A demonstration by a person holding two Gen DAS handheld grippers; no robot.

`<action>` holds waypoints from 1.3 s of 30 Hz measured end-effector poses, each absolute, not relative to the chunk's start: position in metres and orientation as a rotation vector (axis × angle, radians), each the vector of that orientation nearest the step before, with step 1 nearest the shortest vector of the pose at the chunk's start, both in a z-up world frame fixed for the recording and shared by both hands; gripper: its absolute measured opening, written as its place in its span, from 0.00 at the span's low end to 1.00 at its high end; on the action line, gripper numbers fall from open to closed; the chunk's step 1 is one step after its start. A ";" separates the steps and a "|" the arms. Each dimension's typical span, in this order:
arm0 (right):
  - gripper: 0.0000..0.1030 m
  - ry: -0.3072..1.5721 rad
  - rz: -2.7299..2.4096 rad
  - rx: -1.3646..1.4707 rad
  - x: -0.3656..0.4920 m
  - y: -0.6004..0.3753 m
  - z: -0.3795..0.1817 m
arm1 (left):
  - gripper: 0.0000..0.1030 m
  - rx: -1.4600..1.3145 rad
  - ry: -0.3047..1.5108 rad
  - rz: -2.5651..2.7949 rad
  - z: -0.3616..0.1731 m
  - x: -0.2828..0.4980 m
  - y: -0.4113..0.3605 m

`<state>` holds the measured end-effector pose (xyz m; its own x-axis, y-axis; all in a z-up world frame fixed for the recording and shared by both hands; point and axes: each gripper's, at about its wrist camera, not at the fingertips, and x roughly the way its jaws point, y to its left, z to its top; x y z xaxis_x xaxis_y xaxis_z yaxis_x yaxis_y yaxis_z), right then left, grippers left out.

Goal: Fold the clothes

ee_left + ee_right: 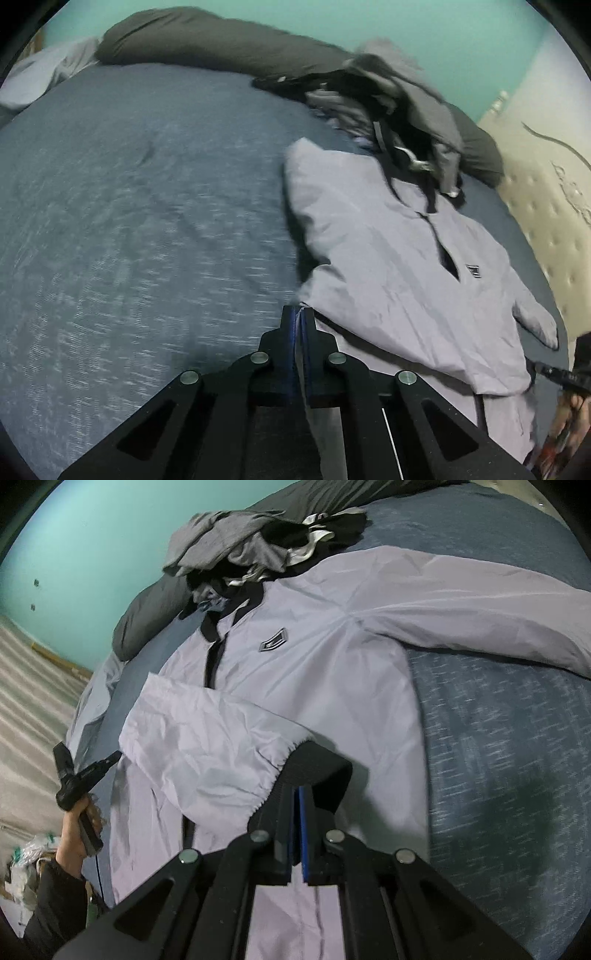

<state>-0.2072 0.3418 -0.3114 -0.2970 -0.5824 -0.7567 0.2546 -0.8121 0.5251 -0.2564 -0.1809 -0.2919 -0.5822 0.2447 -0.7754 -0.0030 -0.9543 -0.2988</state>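
The left gripper is pinched on the hem corner of the lilac jacket, whose long axis runs away toward the clothes pile. The right gripper clamps the black cuff of a sleeve folded across the jacket's chest on the bed.

We see dim, cool, even light; motion blur smears the bed; fisheye bending darkens the corners.
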 end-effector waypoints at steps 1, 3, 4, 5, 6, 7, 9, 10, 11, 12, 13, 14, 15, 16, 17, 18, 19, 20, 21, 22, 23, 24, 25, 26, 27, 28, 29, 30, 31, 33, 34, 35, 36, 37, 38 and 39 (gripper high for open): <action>0.02 -0.414 -2.131 1.437 -0.207 0.339 -0.312 | 0.03 -1.379 -0.410 2.650 -0.293 -0.257 -0.185; 0.02 -0.402 -2.124 1.444 -0.205 0.333 -0.313 | 0.03 -1.410 -0.440 2.659 -0.296 -0.256 -0.192; 0.02 -0.391 -2.121 1.449 -0.205 0.330 -0.314 | 0.00 -1.422 -0.460 2.664 -0.298 -0.255 -0.196; 0.02 -0.374 -2.117 1.458 -0.204 0.328 -0.315 | 0.00 -1.453 -0.474 2.688 -0.301 -0.254 -0.202; 0.02 -0.367 -2.113 1.464 -0.204 0.327 -0.317 | 0.00 -1.466 -0.503 2.688 -0.303 -0.253 -0.206; 0.02 -0.366 -2.110 1.470 -0.204 0.327 -0.318 | 0.00 -1.474 -0.525 2.686 -0.304 -0.252 -0.211; 0.02 -0.377 -2.095 1.476 -0.206 0.329 -0.320 | 0.00 -1.457 -0.518 2.673 -0.304 -0.247 -0.216; 0.02 -0.386 -2.093 1.474 -0.207 0.330 -0.319 | 0.00 -1.447 -0.518 2.657 -0.304 -0.246 -0.217; 0.04 -0.396 -2.091 1.470 -0.208 0.331 -0.319 | 0.00 -1.435 -0.523 2.630 -0.304 -0.244 -0.217; 0.05 -0.414 -2.092 1.468 -0.209 0.333 -0.319 | 0.00 -1.441 -0.504 2.623 -0.303 -0.243 -0.217; 0.05 -0.432 -2.093 1.467 -0.210 0.334 -0.318 | 0.00 -1.435 -0.492 2.613 -0.303 -0.243 -0.216; 0.05 -0.454 -2.095 1.464 -0.210 0.337 -0.318 | 0.00 -1.429 -0.480 2.604 -0.302 -0.244 -0.214; 0.05 -0.478 -2.097 1.461 -0.210 0.339 -0.317 | 0.00 -1.428 -0.476 2.598 -0.302 -0.246 -0.212; 0.05 -0.494 -2.097 1.460 -0.211 0.341 -0.316 | 0.00 -1.427 -0.473 2.592 -0.303 -0.248 -0.210; 0.06 -0.504 -2.103 1.463 -0.211 0.343 -0.316 | 0.00 -1.427 -0.475 2.579 -0.304 -0.252 -0.206; 0.16 -0.507 -2.123 1.468 -0.212 0.345 -0.314 | 0.00 -1.428 -0.477 2.566 -0.305 -0.256 -0.202; 0.25 -0.509 -2.139 1.471 -0.212 0.347 -0.313 | 0.00 -1.434 -0.470 2.557 -0.306 -0.259 -0.199; 0.40 -0.522 -2.147 1.472 -0.213 0.349 -0.313 | 0.00 -1.440 -0.463 2.548 -0.308 -0.261 -0.196; 0.48 -0.541 -2.141 1.482 -0.215 0.349 -0.315 | 0.00 -1.445 -0.462 2.542 -0.310 -0.263 -0.194; 0.50 -0.562 -2.134 1.493 -0.216 0.350 -0.317 | 0.00 -1.449 -0.461 2.536 -0.311 -0.265 -0.192; 0.52 -0.574 -2.122 1.513 -0.218 0.348 -0.321 | 0.00 -1.453 -0.462 2.534 -0.313 -0.267 -0.190; 0.53 -0.574 -2.114 1.528 -0.220 0.346 -0.324 | 0.00 -1.457 -0.464 2.531 -0.314 -0.269 -0.189; 0.53 -0.572 -2.106 1.541 -0.221 0.343 -0.328 | 0.00 -1.462 -0.465 2.529 -0.315 -0.270 -0.187; 0.53 -0.574 -2.091 1.545 -0.223 0.339 -0.332 | 0.00 -1.466 -0.460 2.529 -0.316 -0.269 -0.188; 0.53 -0.576 -2.074 1.547 -0.224 0.335 -0.335 | 0.00 -1.470 -0.454 2.528 -0.316 -0.268 -0.188; 0.53 -0.577 -2.061 1.559 -0.224 0.332 -0.340 | 0.00 -1.477 -0.441 2.529 -0.316 -0.268 -0.187; 0.53 -0.576 -2.049 1.573 -0.224 0.329 -0.344 | 0.00 -1.484 -0.423 2.534 -0.315 -0.267 -0.186; 0.46 -0.575 -2.049 1.593 -0.224 0.327 -0.348 | 0.00 -1.490 -0.412 2.538 -0.314 -0.267 -0.185; 0.35 -0.579 -2.049 1.595 -0.223 0.326 -0.350 | 0.00 -1.496 -0.406 2.537 -0.314 -0.267 -0.185; 0.11 -0.557 -2.059 1.570 -0.218 0.323 -0.349 | 0.00 -1.501 -0.392 2.536 -0.313 -0.267 -0.184; 0.07 -0.540 -2.071 1.549 -0.215 0.323 -0.344 | 0.00 -1.501 -0.384 2.535 -0.313 -0.267 -0.183; 0.03 -0.523 -2.084 1.527 -0.213 0.323 -0.340 | 0.00 -1.502 -0.377 2.535 -0.312 -0.267 -0.183; 0.03 -0.513 -2.101 1.505 -0.210 0.325 -0.335 | 0.00 -1.501 -0.383 2.531 -0.311 -0.268 -0.183; 0.03 -0.503 -2.130 1.478 -0.207 0.328 -0.328 | 0.00 -1.500 -0.387 2.531 -0.310 -0.268 -0.184; 0.03 -0.492 -2.161 1.449 -0.204 0.331 -0.321 | 0.00 -1.500 -0.390 2.531 -0.309 -0.267 -0.184; 0.03 -0.491 -2.190 1.419 -0.202 0.336 -0.315 | 0.00 -1.500 -0.385 2.532 -0.309 -0.267 -0.184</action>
<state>-0.2017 0.3362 -0.3148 -0.3459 -0.5715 -0.7442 0.1990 -0.8198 0.5370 -0.2667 -0.1838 -0.3089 -0.4779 0.2773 -0.8335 -0.0169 -0.9516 -0.3069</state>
